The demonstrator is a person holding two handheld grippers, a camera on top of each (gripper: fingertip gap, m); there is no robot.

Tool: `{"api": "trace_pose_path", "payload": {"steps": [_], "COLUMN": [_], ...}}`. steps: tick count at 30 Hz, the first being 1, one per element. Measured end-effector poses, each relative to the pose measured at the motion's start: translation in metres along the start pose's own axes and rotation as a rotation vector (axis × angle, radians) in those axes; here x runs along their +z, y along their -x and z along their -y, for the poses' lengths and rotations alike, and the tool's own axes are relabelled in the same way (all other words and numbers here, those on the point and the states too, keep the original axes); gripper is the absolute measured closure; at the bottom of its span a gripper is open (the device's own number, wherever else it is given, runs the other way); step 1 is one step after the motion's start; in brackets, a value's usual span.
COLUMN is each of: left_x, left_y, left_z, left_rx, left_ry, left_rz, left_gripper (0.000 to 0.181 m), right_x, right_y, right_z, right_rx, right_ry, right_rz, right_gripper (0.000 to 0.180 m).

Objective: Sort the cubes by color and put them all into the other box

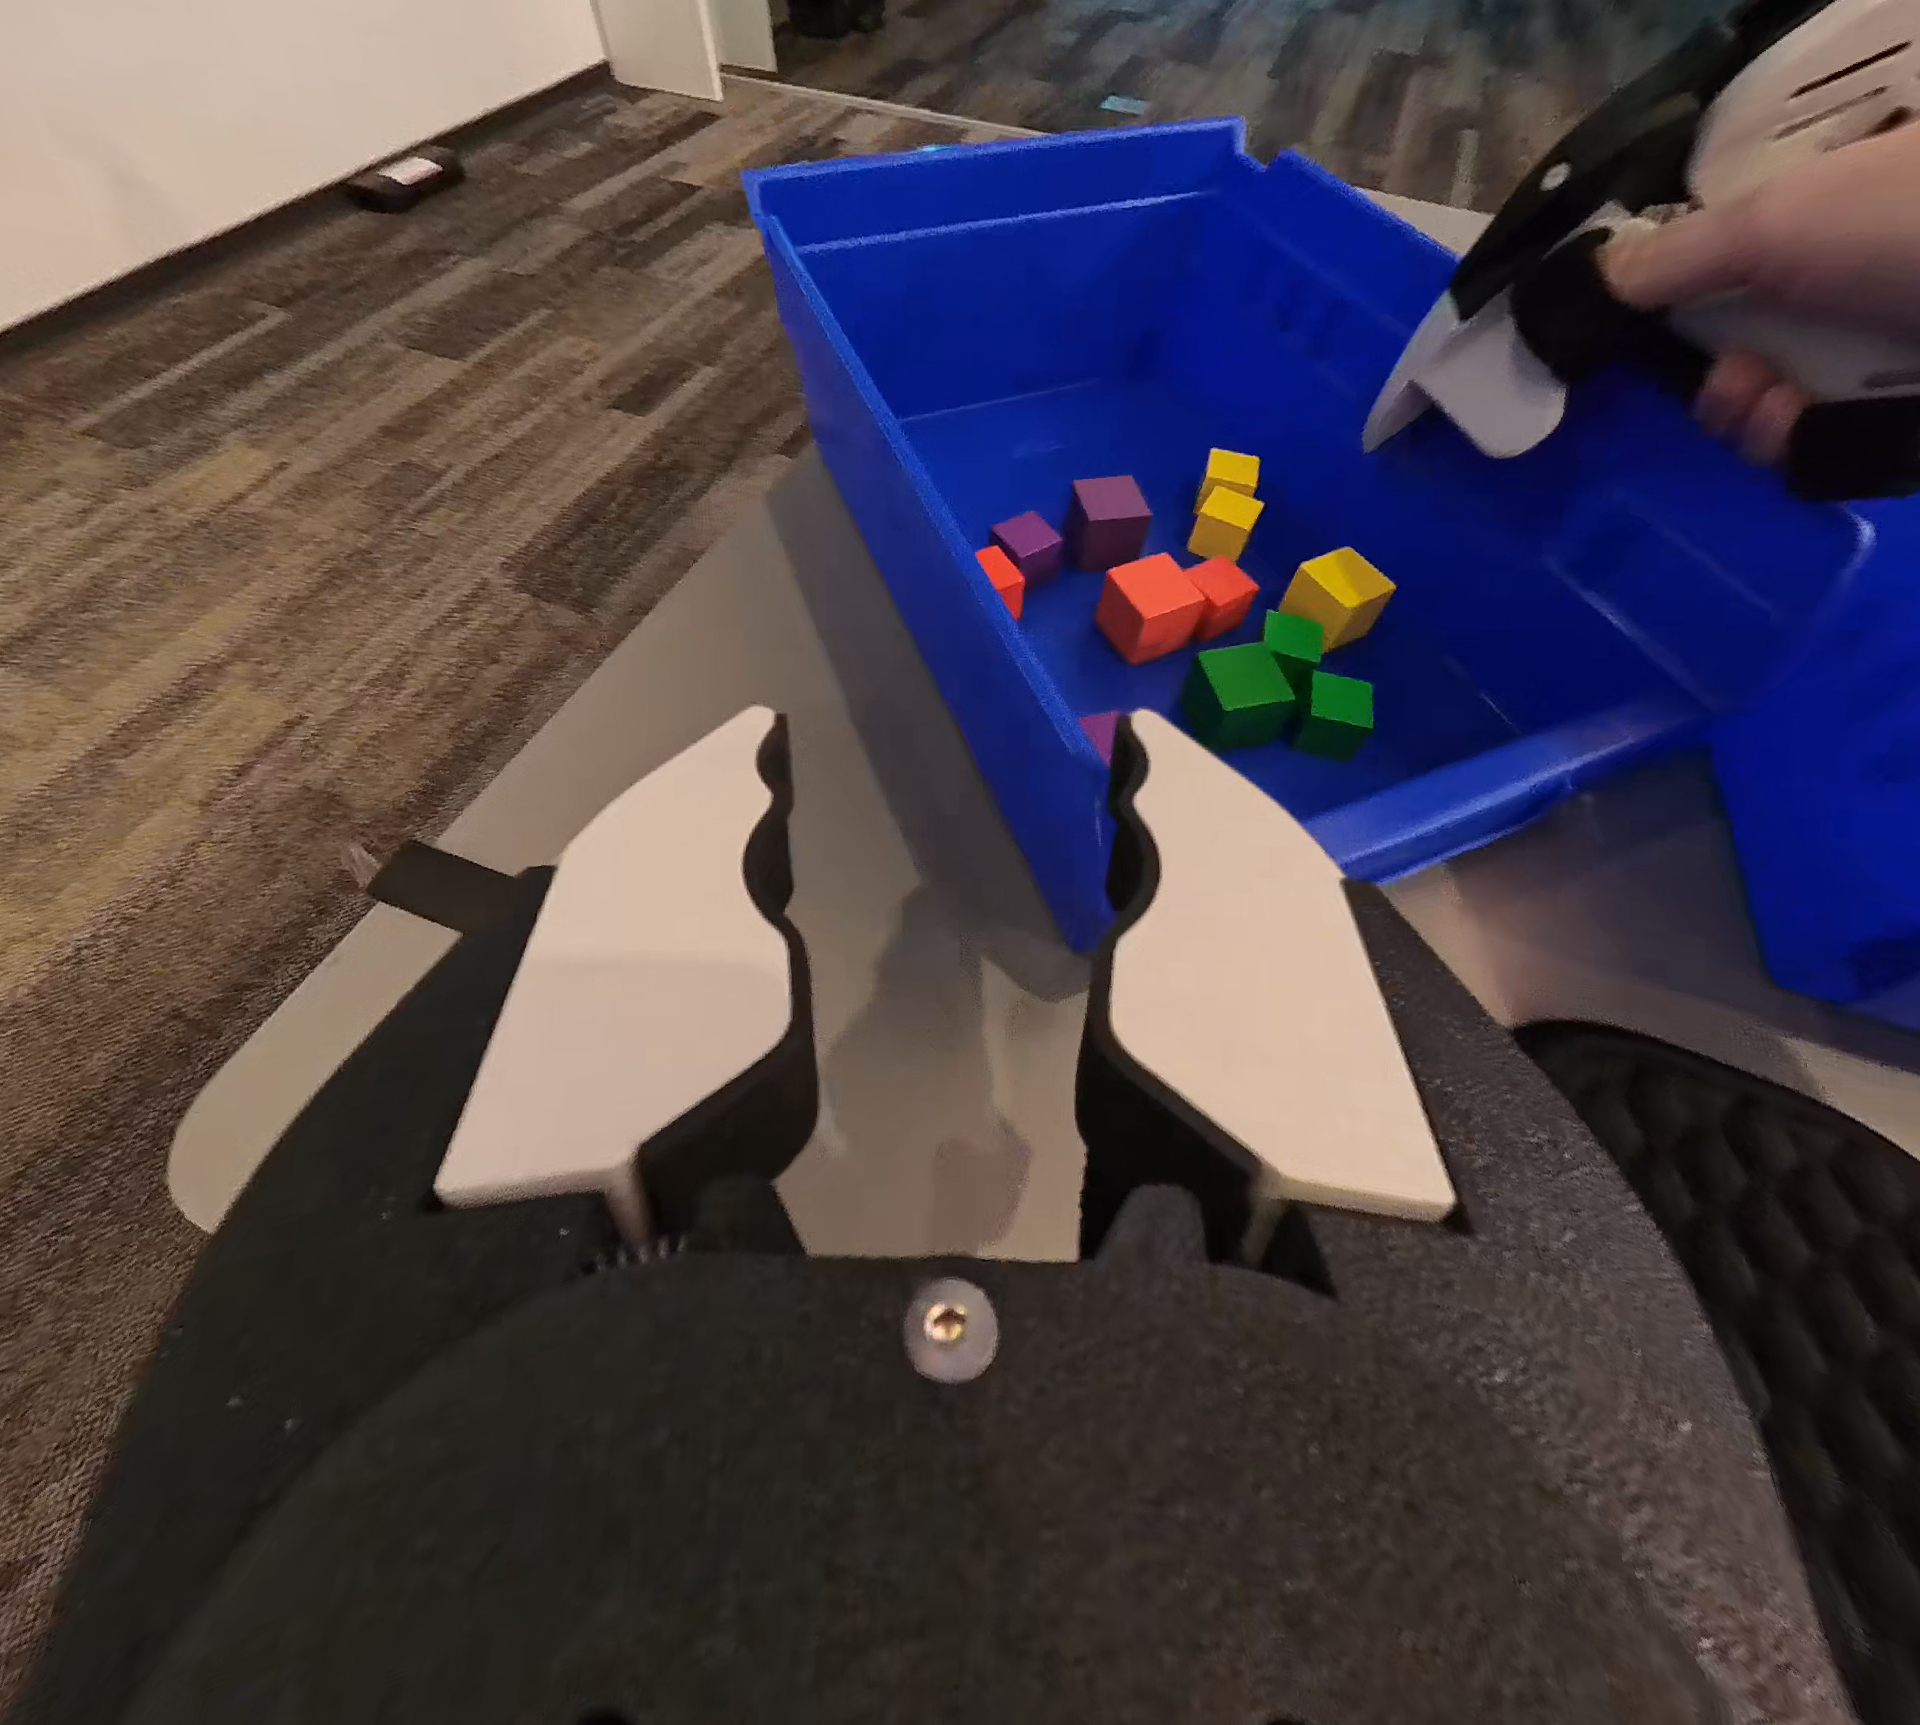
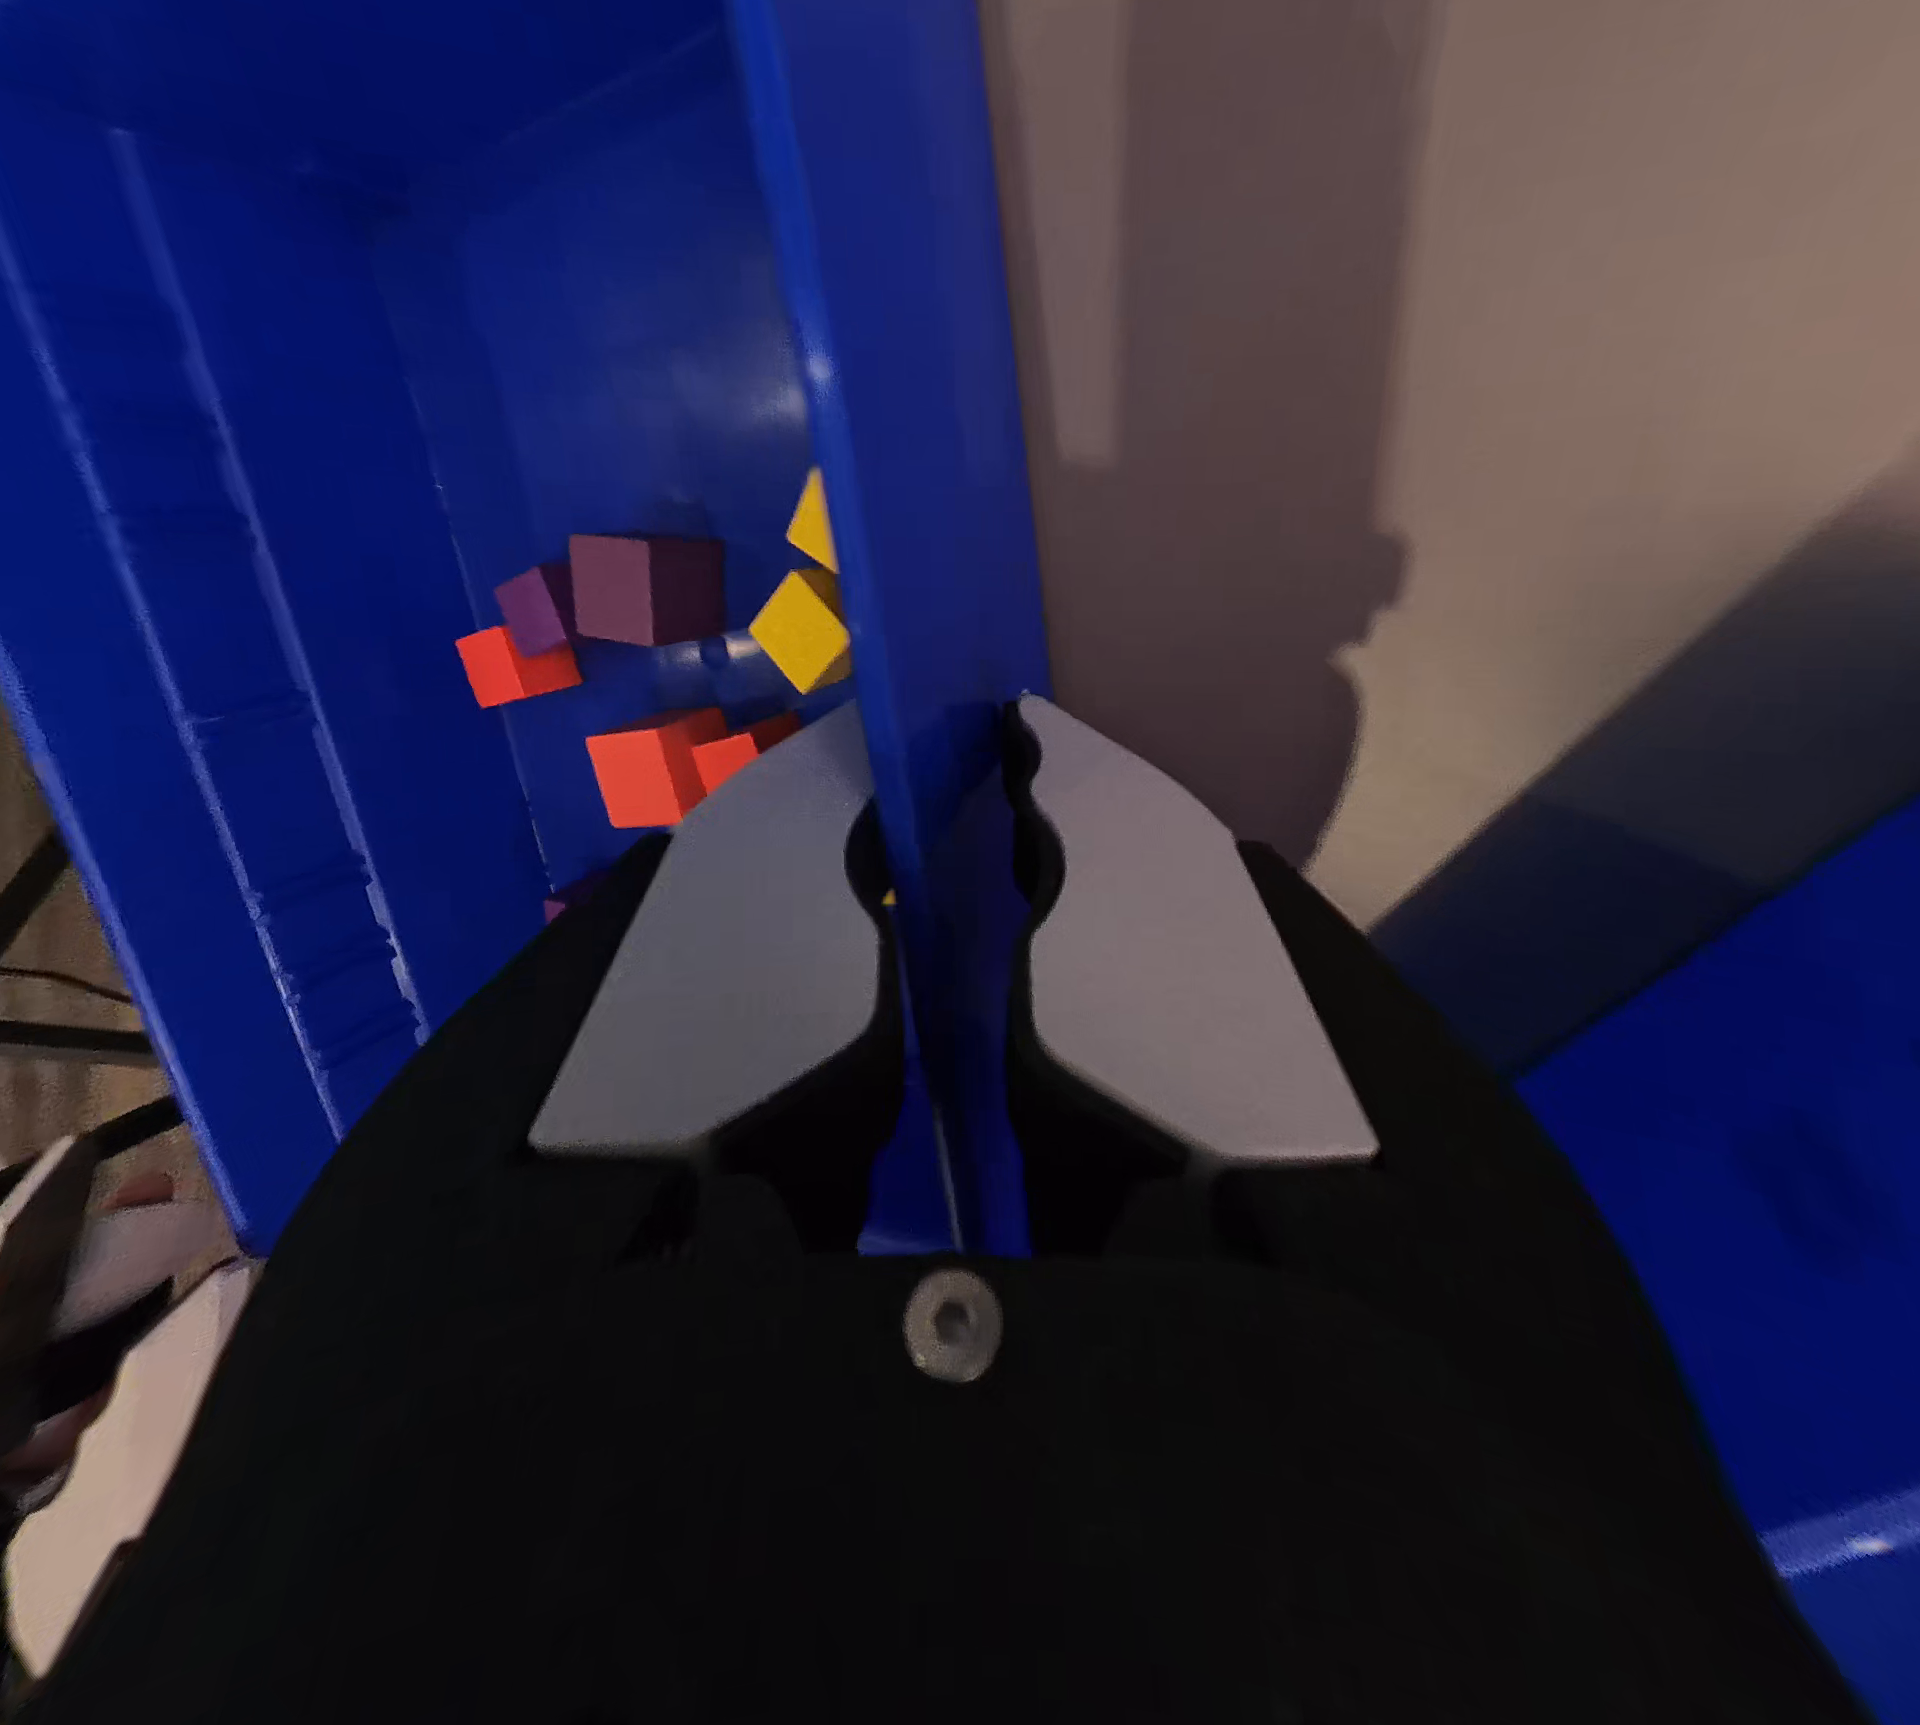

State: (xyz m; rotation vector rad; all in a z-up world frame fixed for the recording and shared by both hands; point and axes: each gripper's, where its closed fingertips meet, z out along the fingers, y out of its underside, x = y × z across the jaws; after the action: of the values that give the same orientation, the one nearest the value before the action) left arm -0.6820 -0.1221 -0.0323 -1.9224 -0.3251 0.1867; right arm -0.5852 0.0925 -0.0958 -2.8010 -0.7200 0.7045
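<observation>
A blue box (image 1: pixel 862 387) stands on the grey table and holds several cubes: purple (image 1: pixel 1110 520), orange-red (image 1: pixel 1148 605), yellow (image 1: pixel 1338 595) and green (image 1: pixel 1242 693). One more purple cube is partly hidden behind my left finger. My left gripper (image 1: pixel 956 730) is open and empty, hovering at the box's near left corner. My right gripper (image 1: pixel 1455 418) sits on the box's right wall. In the right wrist view the right gripper (image 2: pixel 940 719) is shut on that wall (image 2: pixel 914 428), one finger on each side. Purple (image 2: pixel 644 589), orange-red (image 2: pixel 649 776) and yellow (image 2: pixel 800 631) cubes show inside.
A second blue box (image 1: pixel 1829 792) stands right of the first; it also shows in the right wrist view (image 2: pixel 1714 1208). A hand (image 1: pixel 1766 262) holds the right gripper. The table's left edge (image 1: pixel 644 699) drops to a carpeted floor. A black mesh object (image 1: pixel 1766 1208) lies near right.
</observation>
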Motion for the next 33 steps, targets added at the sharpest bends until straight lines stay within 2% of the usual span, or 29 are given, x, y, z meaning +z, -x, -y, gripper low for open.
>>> {"api": "trace_pose_path", "payload": {"steps": [3,7,11,14,17,18,21,24,28,33], "left_x": [0.014,0.042,0.051,0.051,0.057,0.061,0.078,0.100,0.124,0.135], "left_y": [-0.010,-0.007,-0.008,0.011,0.037,0.044,0.059,0.064,0.080,0.093], "left_z": [-0.008,-0.021,-0.020,-0.014,-0.012,-0.010,-0.003,0.005,0.015,0.018], "left_rx": [0.008,0.092,0.066,0.103,0.169,0.212,0.302,0.330,0.404,0.477], "left_ry": [0.036,0.087,0.084,0.068,0.090,0.091,0.102,0.120,0.160,0.217], "left_rz": [0.021,0.124,0.093,0.099,0.099,0.083,-0.021,-0.211,-0.359,-0.435], "left_gripper": [0.114,0.122,0.129,0.127,0.157,0.167,0.168,0.173,0.173,0.172], "right_x": [-0.028,-0.100,-0.164,-0.199,-0.226,-0.234,-0.252,-0.258,-0.263,-0.263], "right_y": [0.002,0.022,0.016,-0.017,-0.070,-0.088,-0.139,-0.176,-0.201,-0.215], "right_z": [0.023,0.040,0.007,-0.031,-0.071,-0.084,-0.122,-0.158,-0.189,-0.211], "right_rx": [-0.144,-0.378,-0.534,-0.541,-0.487,-0.468,-0.389,-0.310,-0.251,-0.242], "right_ry": [-0.181,-0.477,-0.578,-0.588,-0.576,-0.575,-0.576,-0.554,-0.552,-0.528], "right_rz": [-0.051,-0.110,-0.150,-0.168,-0.234,-0.253,-0.310,-0.319,-0.308,-0.322], "right_gripper": [0.159,0.145,0.141,0.140,0.139,0.139,0.139,0.139,0.140,0.140]}}
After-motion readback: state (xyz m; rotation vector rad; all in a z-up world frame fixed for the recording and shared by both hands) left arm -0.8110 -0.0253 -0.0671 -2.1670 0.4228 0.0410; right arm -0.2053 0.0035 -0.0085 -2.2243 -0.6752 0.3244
